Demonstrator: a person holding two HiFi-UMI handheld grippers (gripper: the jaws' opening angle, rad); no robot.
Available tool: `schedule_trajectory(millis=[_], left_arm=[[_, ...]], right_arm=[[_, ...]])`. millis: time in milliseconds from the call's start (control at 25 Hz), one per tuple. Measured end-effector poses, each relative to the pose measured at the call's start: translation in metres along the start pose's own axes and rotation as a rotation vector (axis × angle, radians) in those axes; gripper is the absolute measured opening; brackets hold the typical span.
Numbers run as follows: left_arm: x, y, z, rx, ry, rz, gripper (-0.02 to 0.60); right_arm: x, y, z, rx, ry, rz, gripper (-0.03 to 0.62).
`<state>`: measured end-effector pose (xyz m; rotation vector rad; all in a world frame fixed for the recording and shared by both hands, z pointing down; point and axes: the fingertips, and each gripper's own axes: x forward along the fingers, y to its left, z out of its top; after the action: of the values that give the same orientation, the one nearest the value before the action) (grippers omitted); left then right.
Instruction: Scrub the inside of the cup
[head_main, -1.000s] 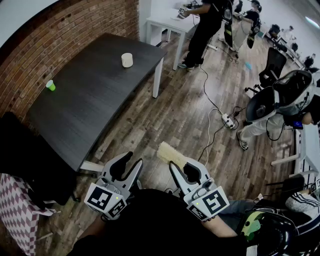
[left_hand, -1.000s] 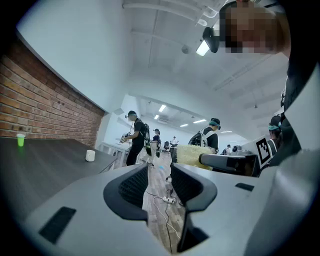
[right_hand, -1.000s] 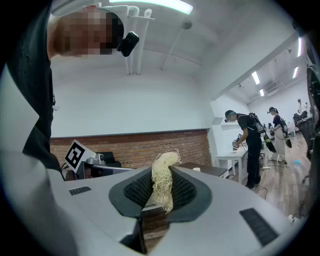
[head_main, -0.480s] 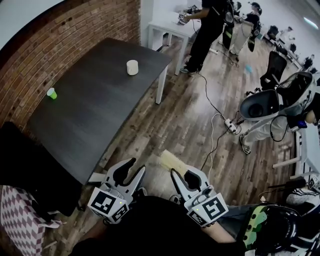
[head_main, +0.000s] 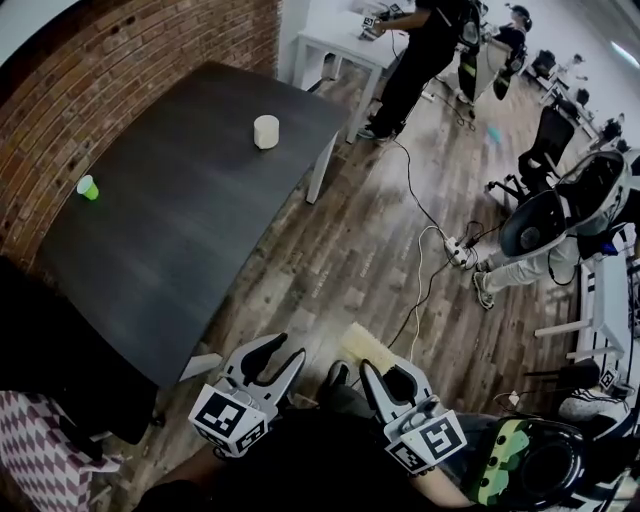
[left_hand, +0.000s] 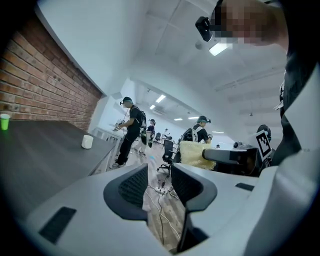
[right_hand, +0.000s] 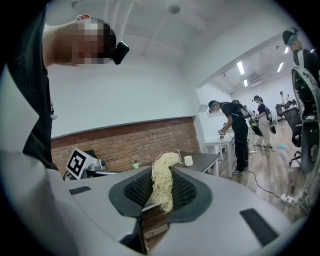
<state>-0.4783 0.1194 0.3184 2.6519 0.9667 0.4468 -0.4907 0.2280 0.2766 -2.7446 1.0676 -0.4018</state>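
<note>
r tool grips fibre scrubber; l tool jaws apart.

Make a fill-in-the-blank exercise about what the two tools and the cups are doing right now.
1. The left tool is ____ and empty.
2. The right tool is ____ on a scrubber.
3. The white cup stands on the ____.
4. The small cup near the brick wall is ____.

Missing words: open; shut; table; green.
</note>
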Motion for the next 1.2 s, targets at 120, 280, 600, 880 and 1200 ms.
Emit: schedule_trajectory(millis=[120, 280, 600, 880, 1200], left_arm=[[0.025, 0.010, 0.008, 0.009, 0.005, -0.002, 0.153], [0.055, 0.027, 0.024, 0.056, 0.004, 0.028, 0.153], [0.142, 0.047, 0.074, 0.083, -0.010, 0.150, 0.153], [0.221, 0.050, 0.105, 0.084, -0.029, 0.217, 0.153], [0.274, 0.066, 0.108, 0.064, 0.002, 0.225, 0.153]], right_arm=[[0.017, -0.020, 0.003, 0.006, 0.015, 0.008, 0.092], [0.048, -0.048, 0.013, 0.006, 0.009, 0.062, 0.092], [0.103, -0.137, 0.071, 0.002, -0.048, 0.193, 0.092], [0.128, -0.213, 0.102, 0.011, -0.046, 0.279, 0.092], [0.154, -0.261, 0.106, 0.029, -0.018, 0.308, 0.092]])
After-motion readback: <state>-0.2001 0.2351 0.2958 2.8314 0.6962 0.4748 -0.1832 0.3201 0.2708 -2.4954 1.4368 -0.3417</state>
